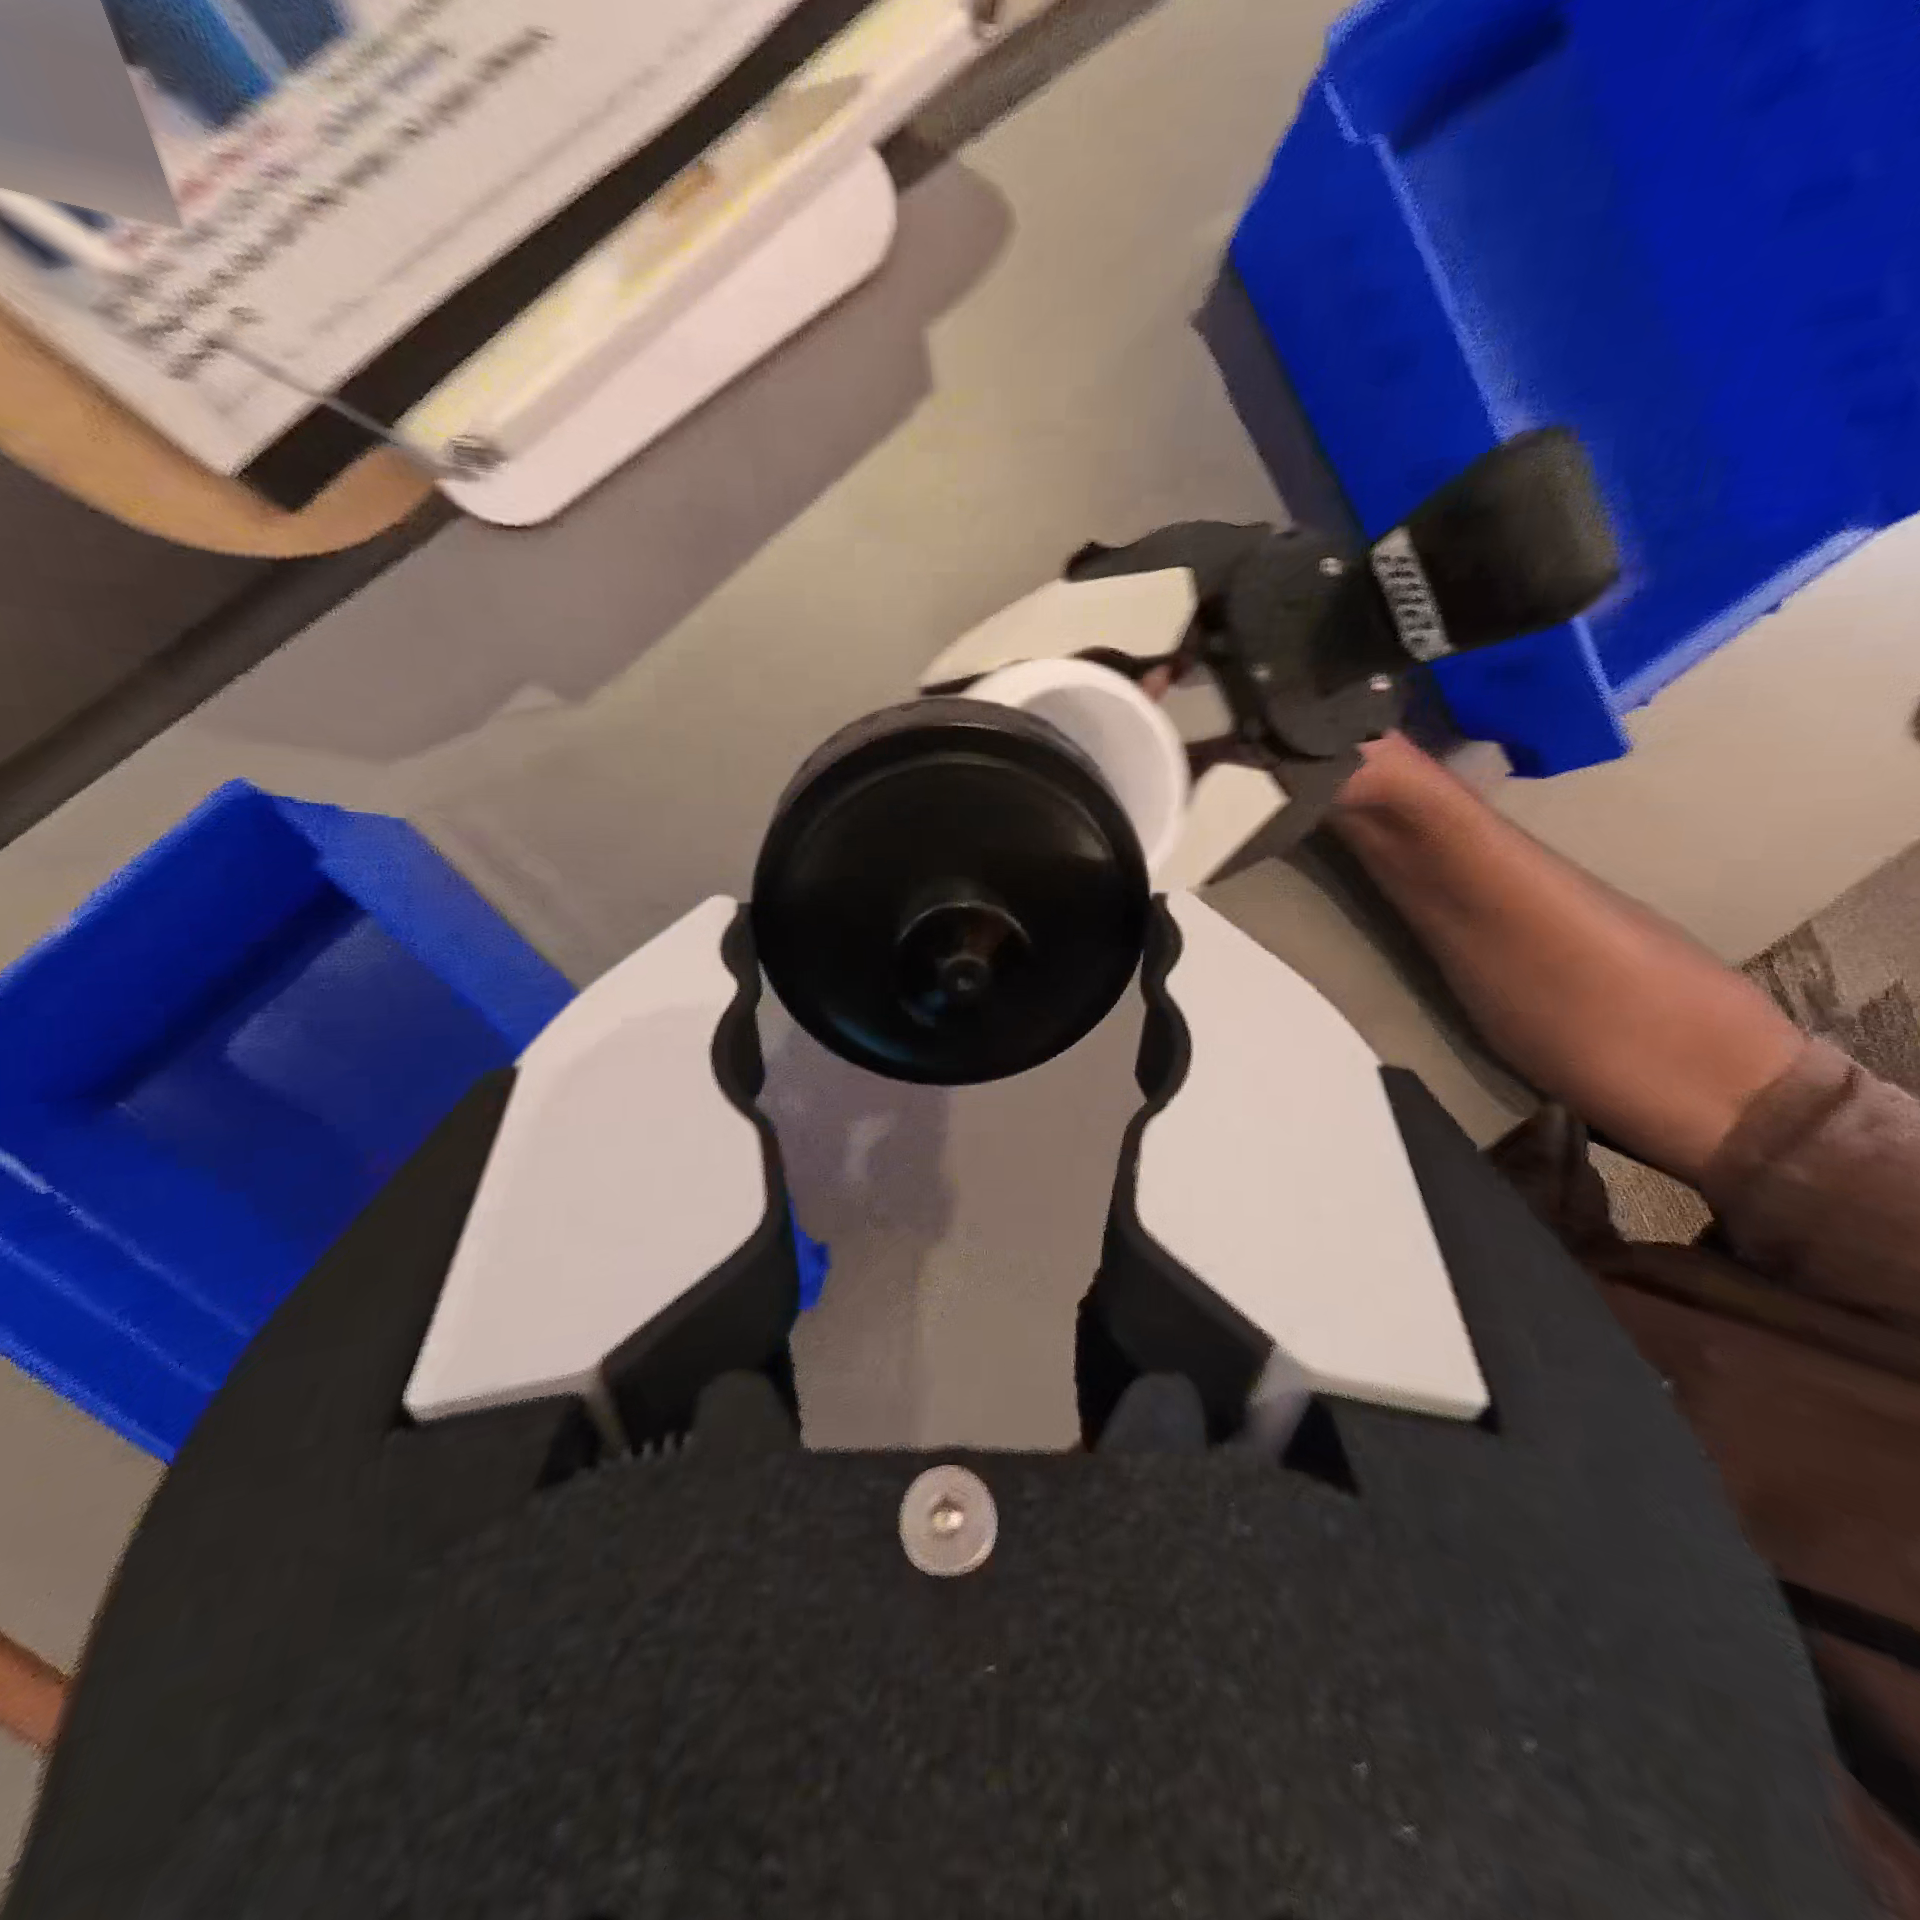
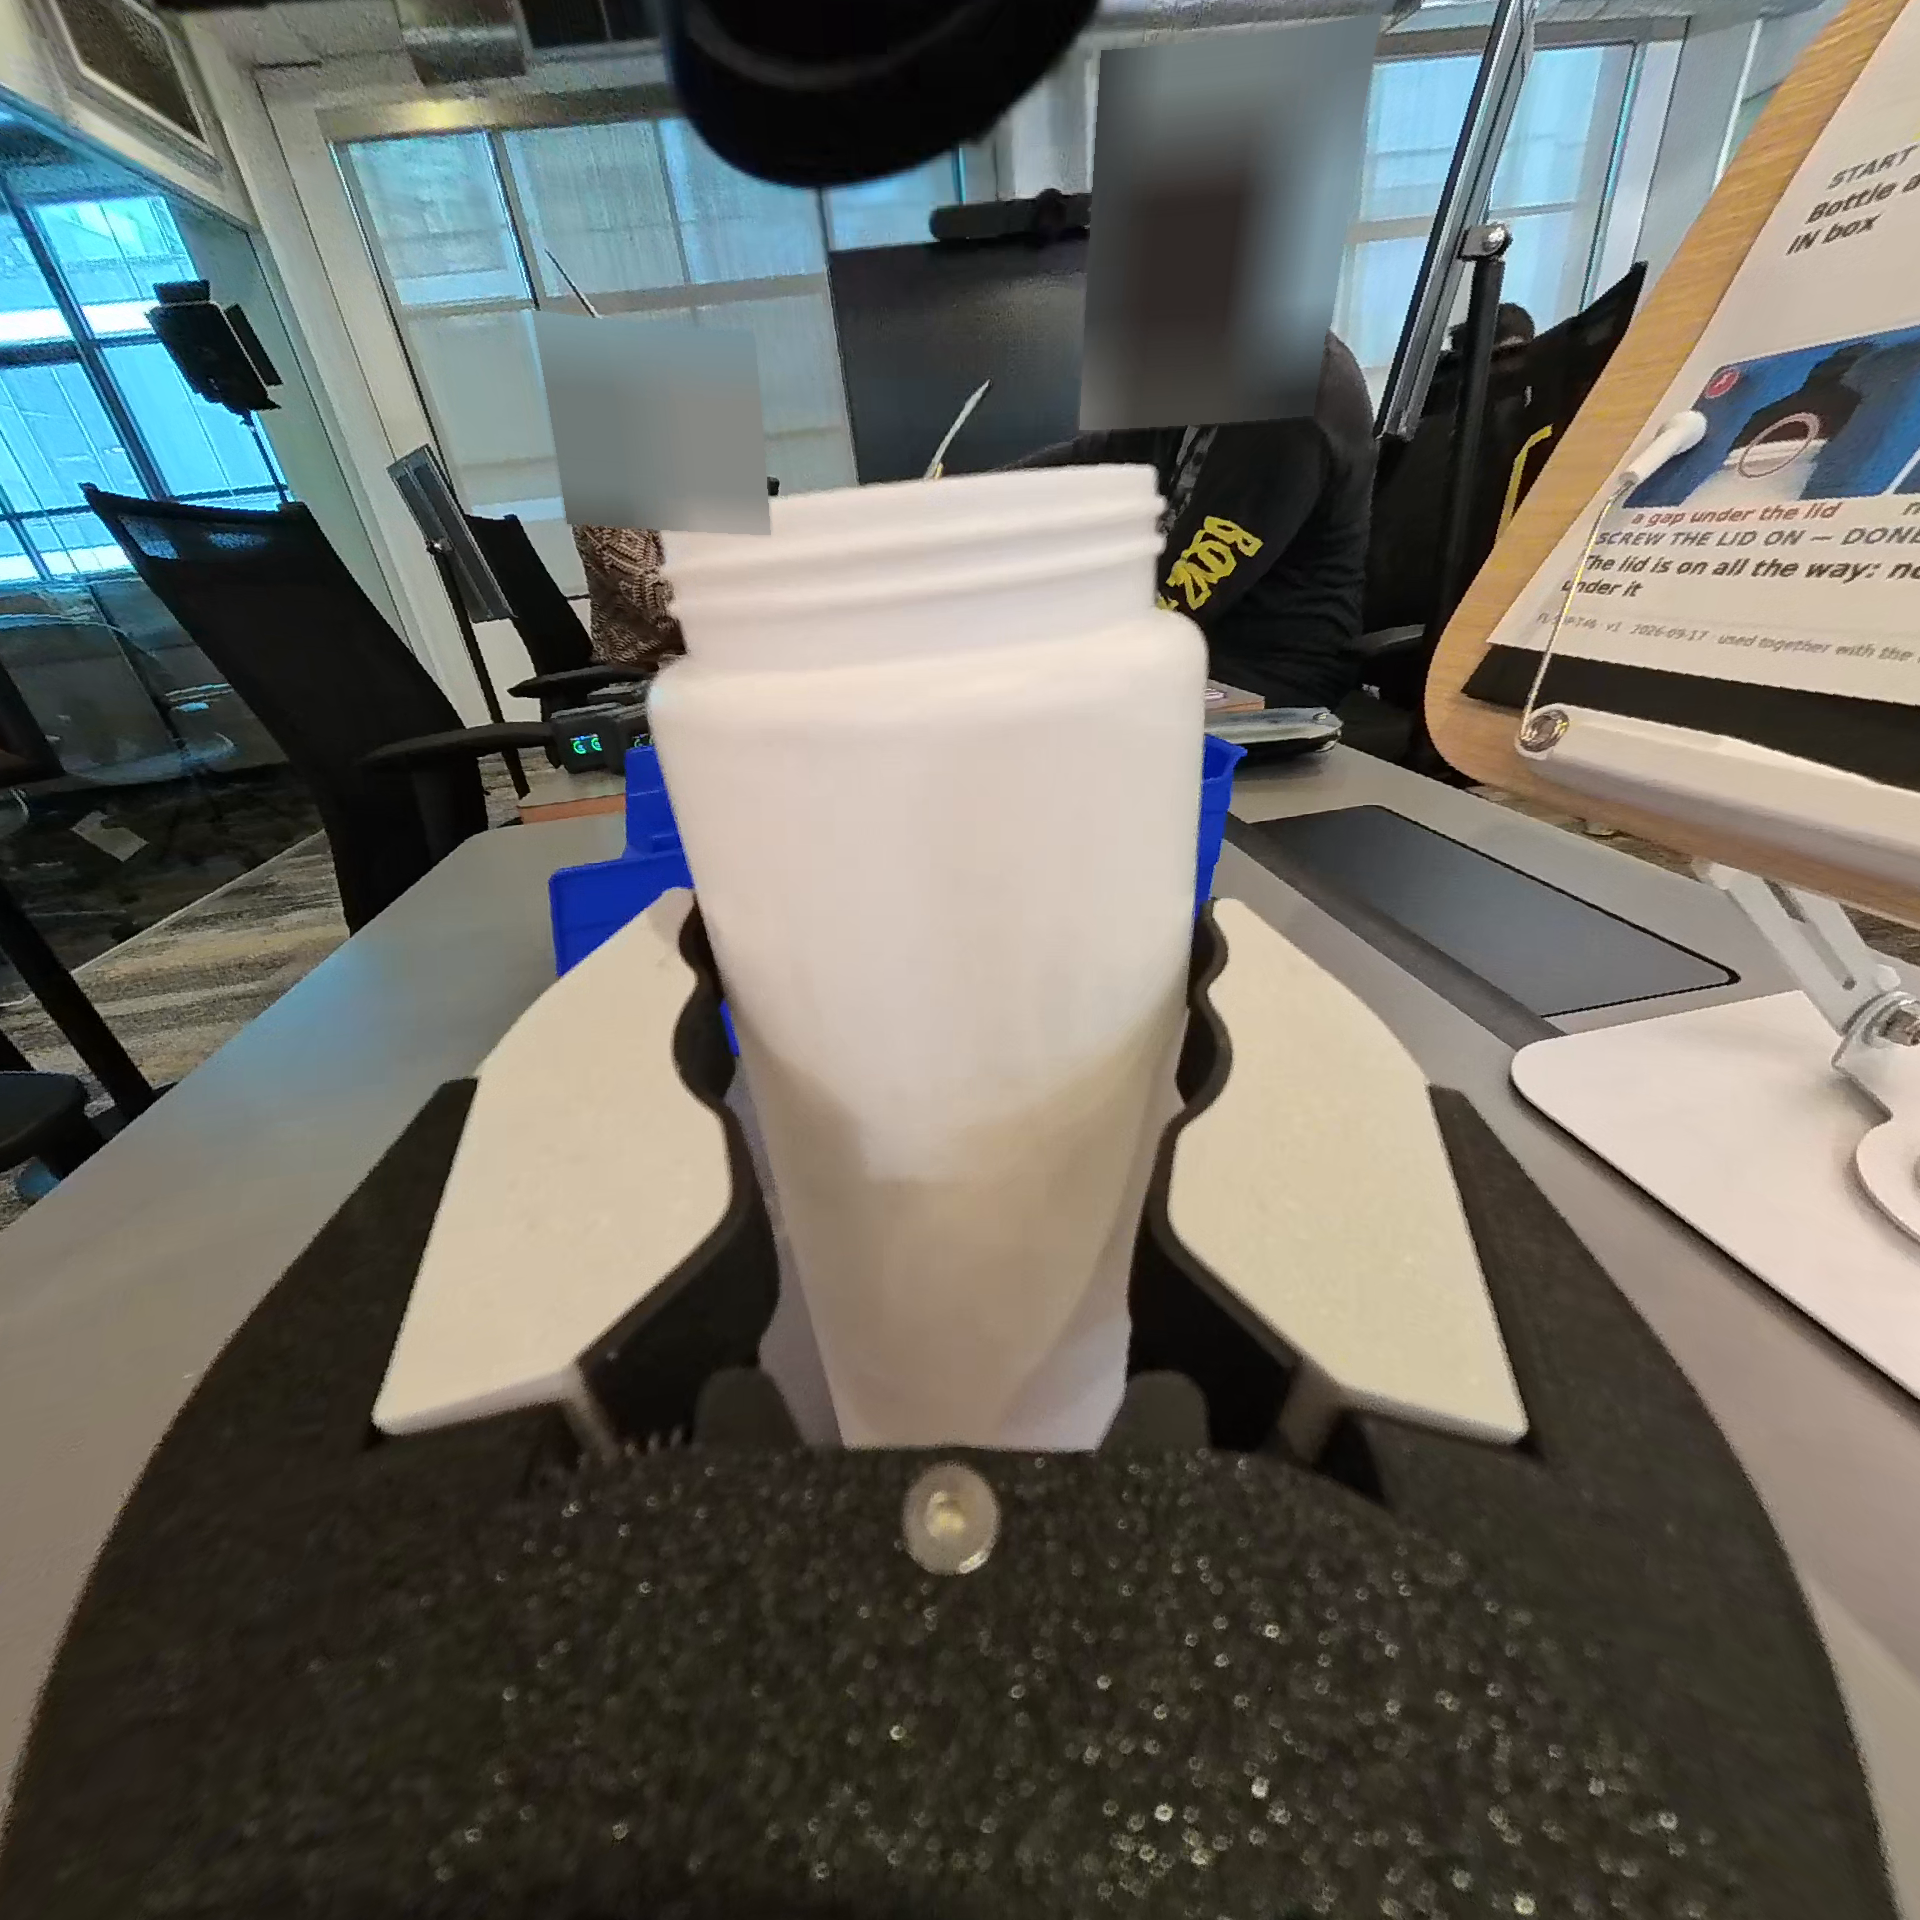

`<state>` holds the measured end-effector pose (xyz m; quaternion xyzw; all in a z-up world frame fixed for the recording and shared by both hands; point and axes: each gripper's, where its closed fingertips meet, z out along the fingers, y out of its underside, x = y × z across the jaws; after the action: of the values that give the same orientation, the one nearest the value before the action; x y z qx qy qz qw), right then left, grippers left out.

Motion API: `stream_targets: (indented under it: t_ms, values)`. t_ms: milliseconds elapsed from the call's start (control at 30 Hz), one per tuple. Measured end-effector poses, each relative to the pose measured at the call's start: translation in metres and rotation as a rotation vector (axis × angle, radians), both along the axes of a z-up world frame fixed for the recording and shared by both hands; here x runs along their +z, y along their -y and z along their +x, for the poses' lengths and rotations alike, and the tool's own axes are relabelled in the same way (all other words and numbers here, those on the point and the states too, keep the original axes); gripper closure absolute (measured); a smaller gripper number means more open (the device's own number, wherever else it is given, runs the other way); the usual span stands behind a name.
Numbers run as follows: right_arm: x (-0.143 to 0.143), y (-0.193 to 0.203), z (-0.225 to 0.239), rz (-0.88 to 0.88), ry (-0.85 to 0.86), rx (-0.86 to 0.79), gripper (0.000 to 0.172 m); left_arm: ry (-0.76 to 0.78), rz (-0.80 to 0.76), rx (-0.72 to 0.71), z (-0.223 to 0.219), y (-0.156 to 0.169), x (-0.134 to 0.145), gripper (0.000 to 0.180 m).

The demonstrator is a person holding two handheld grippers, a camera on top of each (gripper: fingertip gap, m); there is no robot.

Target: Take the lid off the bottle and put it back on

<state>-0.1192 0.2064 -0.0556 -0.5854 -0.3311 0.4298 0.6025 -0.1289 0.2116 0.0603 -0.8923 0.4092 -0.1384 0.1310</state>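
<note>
Your left gripper [image 1: 951, 940]: fingers pinching the black lid [image 1: 951, 894] by its rim, lifted above the white bottle [image 2: 925, 935]. Your right gripper [image 2: 940, 977]: fingers pressed on the bottle's sides, threaded mouth open. Blue bins [image 1: 239, 1091] flank the grey table [image 1: 644, 748]; a document stand [image 2: 1714, 790] crowds your right edge
</note>
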Motion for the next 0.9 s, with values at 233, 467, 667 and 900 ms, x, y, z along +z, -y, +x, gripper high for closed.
stream_targets:
  t_ms: [233, 467, 667, 900]
  values:
    - [-0.001, 0.002, 0.000, 0.004, 0.020, -0.010, 0.086, -0.150, -0.114, 0.086, 0.033, 0.027, -0.036, 0.110]
    - [-0.001, 0.002, -0.001, 0.006, 0.034, -0.019, 0.087, -0.240, -0.154, 0.152, 0.029, 0.024, -0.056, 0.110]
    - [-0.001, 0.003, -0.003, 0.018, 0.048, -0.019, 0.087, -0.232, -0.180, 0.187, 0.028, 0.021, -0.061, 0.110]
    - [-0.002, 0.002, -0.005, 0.008, 0.053, -0.021, 0.087, -0.278, -0.130, 0.111, 0.026, 0.022, -0.064, 0.110]
